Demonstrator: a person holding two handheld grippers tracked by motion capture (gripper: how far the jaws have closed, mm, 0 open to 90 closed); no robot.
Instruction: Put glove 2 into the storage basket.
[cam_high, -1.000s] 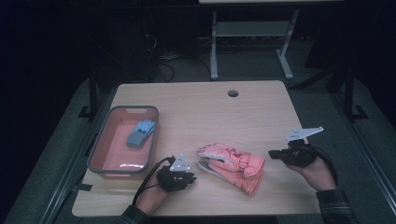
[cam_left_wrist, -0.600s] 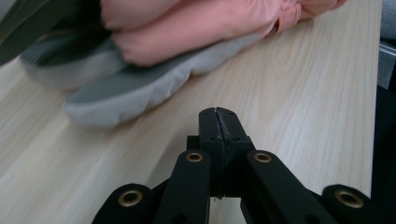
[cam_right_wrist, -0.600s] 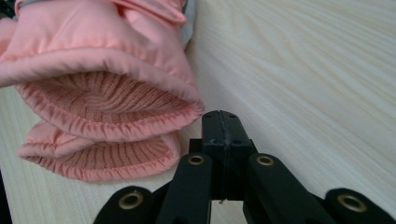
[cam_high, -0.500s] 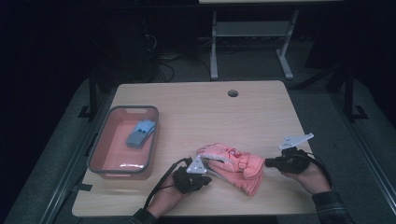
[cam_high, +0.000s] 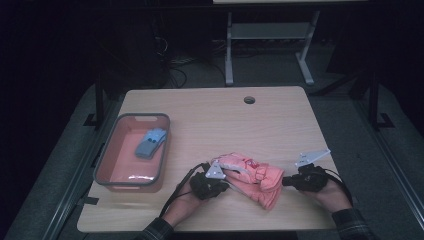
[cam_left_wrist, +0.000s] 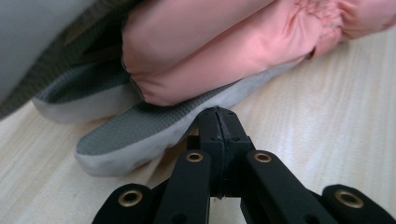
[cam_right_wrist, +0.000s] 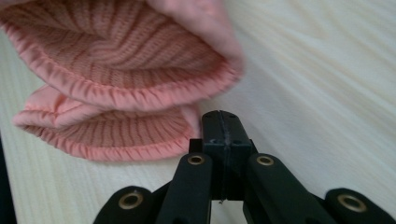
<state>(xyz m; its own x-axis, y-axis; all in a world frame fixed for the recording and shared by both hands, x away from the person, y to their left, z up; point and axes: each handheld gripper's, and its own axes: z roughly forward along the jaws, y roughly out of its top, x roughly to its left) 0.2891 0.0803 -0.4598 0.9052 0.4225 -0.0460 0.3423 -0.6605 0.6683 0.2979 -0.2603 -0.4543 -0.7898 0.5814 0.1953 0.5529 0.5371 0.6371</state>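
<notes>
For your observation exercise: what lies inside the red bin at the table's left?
Inside the red bin lies a blue-grey glove on its bare floor. Whatever is beneath the glove is covered.

A pair of gloves (cam_high: 250, 176) lies on the desk (cam_high: 215, 115) near its front edge, about midway between the left and right edges, one glove stacked on the other. The left claw (cam_high: 223, 184) sits at the gloves' left end, its tips meeting at the edge of the lower glove's palm. The right claw (cam_high: 286, 181) sits at their right end, just beside the cuffs, toward the front right corner. A tray (cam_high: 107, 160) stands along the left edge, well apart from the gloves. A small case (cam_high: 150, 143) lies in the tray's rear half. A round hole (cam_high: 249, 100) sits near the rear edge, behind the gloves.
</notes>
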